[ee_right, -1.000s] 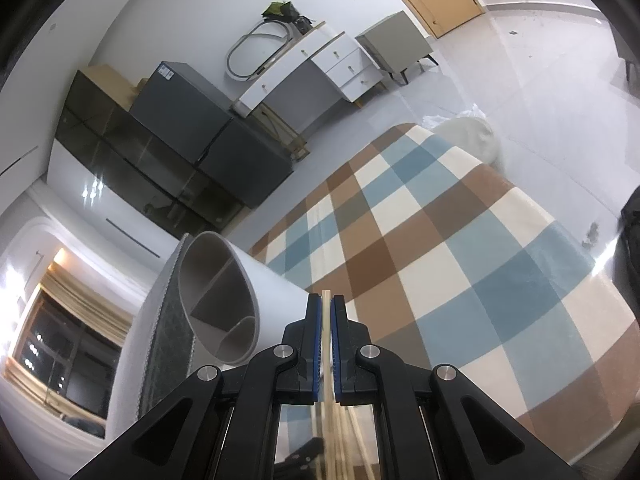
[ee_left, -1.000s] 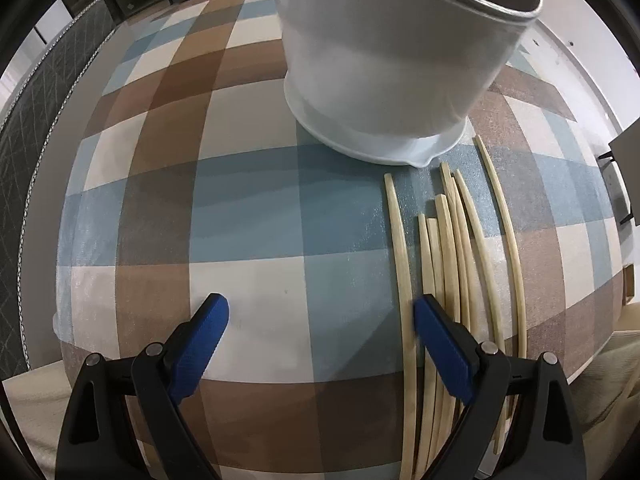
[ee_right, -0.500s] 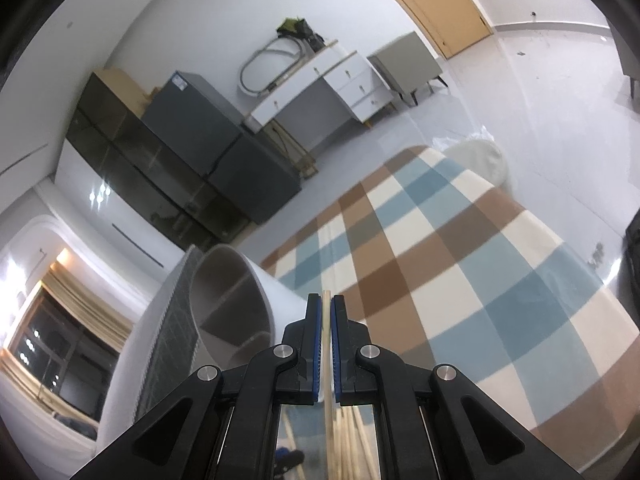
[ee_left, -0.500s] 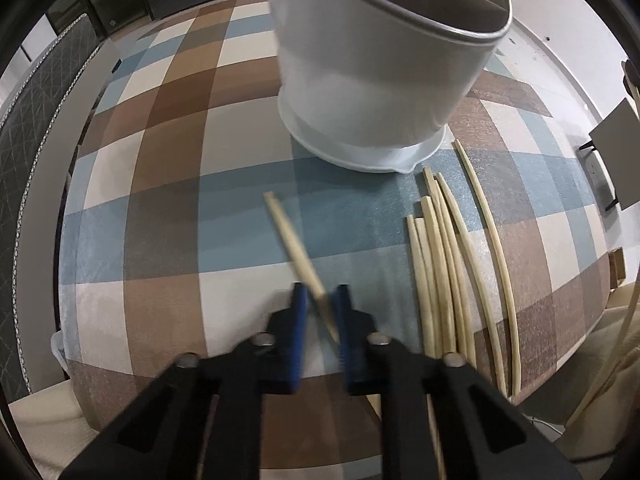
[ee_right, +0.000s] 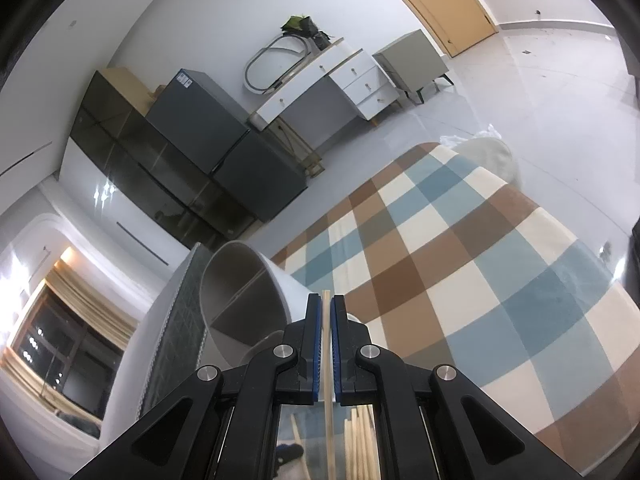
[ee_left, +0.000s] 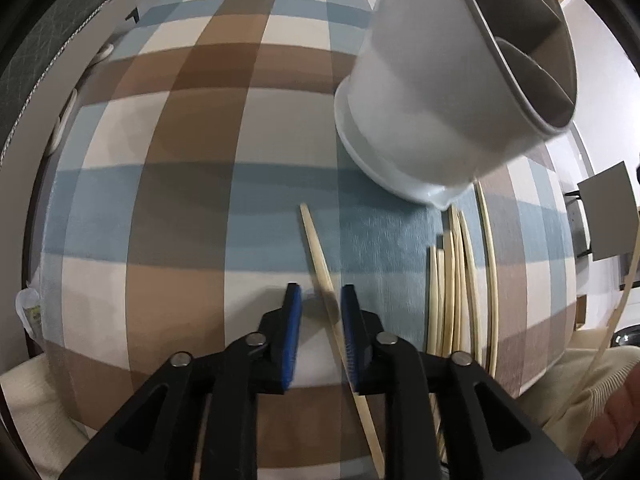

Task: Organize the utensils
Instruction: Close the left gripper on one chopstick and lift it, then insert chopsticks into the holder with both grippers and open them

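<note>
My left gripper (ee_left: 320,294) is shut on a pale wooden chopstick (ee_left: 316,240) and holds it slanted above the checked tablecloth (ee_left: 188,184). The white divided utensil holder (ee_left: 452,80) stands just ahead to the right. Several more chopsticks (ee_left: 460,272) lie side by side on the cloth at the right. My right gripper (ee_right: 327,300) is shut on another chopstick (ee_right: 329,360), raised above the table, with the holder's open top (ee_right: 236,292) just to its left.
The cloth-covered table (ee_right: 460,264) drops off at its edges to a grey floor (ee_right: 560,92). Dark cabinets (ee_right: 192,152), a white desk (ee_right: 320,80) and a bedside unit (ee_right: 412,60) stand beyond. A person's hand and sleeve (ee_left: 592,400) show at the lower right of the left wrist view.
My left gripper closed on one chopstick from the row and lifted it leftward, away from the others. My right gripper, holding its chopstick, shifted slightly toward the holder.
</note>
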A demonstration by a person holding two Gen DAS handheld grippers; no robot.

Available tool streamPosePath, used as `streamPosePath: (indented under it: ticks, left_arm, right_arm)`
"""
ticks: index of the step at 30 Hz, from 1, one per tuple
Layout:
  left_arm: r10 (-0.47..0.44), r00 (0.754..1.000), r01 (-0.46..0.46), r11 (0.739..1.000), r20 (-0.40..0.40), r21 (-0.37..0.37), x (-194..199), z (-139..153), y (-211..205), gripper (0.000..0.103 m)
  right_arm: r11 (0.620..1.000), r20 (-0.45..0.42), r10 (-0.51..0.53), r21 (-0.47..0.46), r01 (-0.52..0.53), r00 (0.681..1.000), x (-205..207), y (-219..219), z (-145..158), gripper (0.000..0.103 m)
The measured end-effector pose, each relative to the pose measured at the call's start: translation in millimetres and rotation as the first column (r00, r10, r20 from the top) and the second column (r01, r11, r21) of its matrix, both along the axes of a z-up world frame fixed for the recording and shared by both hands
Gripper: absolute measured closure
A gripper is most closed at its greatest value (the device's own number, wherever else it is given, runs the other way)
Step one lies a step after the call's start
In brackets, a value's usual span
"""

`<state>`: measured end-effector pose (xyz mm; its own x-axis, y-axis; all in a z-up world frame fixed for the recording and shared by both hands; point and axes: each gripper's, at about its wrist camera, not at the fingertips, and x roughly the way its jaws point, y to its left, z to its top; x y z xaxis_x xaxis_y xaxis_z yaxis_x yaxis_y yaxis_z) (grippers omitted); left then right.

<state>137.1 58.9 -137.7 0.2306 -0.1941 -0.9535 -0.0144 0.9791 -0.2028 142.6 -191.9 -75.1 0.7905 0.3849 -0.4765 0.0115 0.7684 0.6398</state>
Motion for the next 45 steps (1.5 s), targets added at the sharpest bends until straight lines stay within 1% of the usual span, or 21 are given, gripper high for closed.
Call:
streamPosePath:
  ticks: [5,7,8,10,11,12,14,17,18,19,23,26,29,30,31,32,34,36,40,43,45]
  left_arm:
    - [-0.023,0.999,0.018,0.992,0.037,0.128,24.1,0.9,-7.2,0.070]
    - [-0.039,0.998,0.028,0.981,0.053,0.191,31.1,0.4,-11.6,0.069]
    - [-0.041,0.997,0.028,0.980,0.063,0.199,34.6,1.3,-12.1,0.069]
    - [-0.028,0.996,0.013,0.985,0.079,0.174,37.8,-0.3,-9.2,0.082]
    - [-0.026,0.996,0.011,0.985,0.086,0.174,40.7,0.5,-10.4,0.099]
    - [-0.030,0.996,0.015,0.986,0.087,0.164,40.3,0.1,-9.6,0.101]
    - [-0.023,0.995,0.009,0.989,0.095,0.149,44.3,0.2,-5.0,0.102]
    - [-0.001,0.988,-0.018,0.993,0.157,0.118,39.3,8.6,5.1,0.102]
    - [0.003,0.984,-0.023,0.994,0.177,0.108,30.9,11.6,-8.3,0.102]
    - [0.006,0.980,-0.025,0.995,0.196,0.095,29.3,17.5,-5.9,0.102]
    - [0.003,0.953,-0.026,0.997,0.303,0.072,6.8,42.7,-19.9,0.102]
    - [-0.004,0.934,-0.017,0.998,0.356,0.055,-2.5,62.1,-22.4,0.103]
    - [-0.025,0.920,0.009,0.999,0.392,0.042,-14.0,70.4,-34.4,0.103]
    - [-0.038,0.917,0.024,0.999,0.398,0.042,-20.5,73.9,-37.2,0.103]
    - [-0.061,0.910,0.037,0.997,0.411,0.066,-21.9,76.0,-39.0,0.103]
    - [-0.065,0.911,0.036,0.996,0.408,0.077,-21.3,75.2,-37.9,0.103]
    - [-0.045,0.921,0.032,0.999,0.387,0.041,-18.1,70.9,-30.7,0.103]
    - [-0.039,0.922,0.028,0.999,0.384,0.036,-22.1,75.2,-28.6,0.103]
    - [-0.040,0.918,0.035,0.999,0.394,0.020,-29.4,87.7,-25.6,0.103]
    - [-0.064,0.908,0.043,0.997,0.414,0.059,-30.0,91.8,-24.7,0.103]
    - [-0.054,0.913,0.048,0.999,0.404,0.024,-28.9,93.2,-20.2,0.103]
  right_arm:
    - [1.000,-0.008,-0.017,0.002,0.017,1.000,-1.3,-6.4,-0.9,0.099]
    - [1.000,-0.002,-0.021,0.003,0.021,1.000,-2.4,-8.6,0.7,0.099]
    - [1.000,0.001,-0.022,0.004,0.022,1.000,-2.7,-9.3,1.5,0.099]
    - [1.000,0.009,-0.022,0.006,0.022,1.000,-3.6,-10.0,3.3,0.099]
    - [1.000,0.012,-0.020,0.005,0.020,1.000,-3.8,-9.5,4.5,0.099]
    - [1.000,0.018,-0.017,0.002,0.017,1.000,-4.2,-8.6,6.0,0.099]
    - [1.000,0.031,-0.012,-0.005,0.012,0.999,-5.1,-6.4,8.7,0.099]
    - [1.000,0.054,0.005,-0.030,-0.004,0.999,-7.9,0.0,14.6,0.099]
    - [0.999,0.061,0.014,-0.040,-0.011,0.998,-9.1,2.9,16.6,0.099]
    - [0.998,0.067,0.021,-0.053,-0.017,0.998,-9.9,5.5,18.3,0.099]
    - [0.990,0.120,0.055,-0.135,-0.039,0.991,-19.6,20.4,29.2,0.099]
    - [0.987,0.143,0.072,-0.154,-0.050,0.987,-25.7,26.6,34.6,0.099]
    - [0.981,0.164,0.084,-0.184,-0.053,0.983,-31.3,34.4,40.4,0.099]
    - [0.979,0.173,0.088,-0.196,-0.054,0.981,-32.9,37.8,42.7,0.099]
    - [0.976,0.178,0.093,-0.209,-0.054,0.980,-34.4,41.3,44.6,0.099]
    - [0.974,0.180,0.097,-0.219,-0.056,0.979,-35.9,44.0,45.6,0.099]
    - [0.970,0.185,0.110,-0.233,-0.065,0.977,-40.3,49.2,47.8,0.099]
    - [0.968,0.191,0.115,-0.242,-0.066,0.975,-44.2,51.3,51.2,0.099]
    - [0.965,0.205,0.113,-0.254,-0.059,0.972,-50.4,53.6,58.8,0.099]
    - [0.958,0.221,0.116,-0.282,-0.051,0.968,-54.7,56.0,64.7,0.099]
    - [0.955,0.229,0.118,-0.294,-0.047,0.966,-57.3,57.1,66.7,0.099]
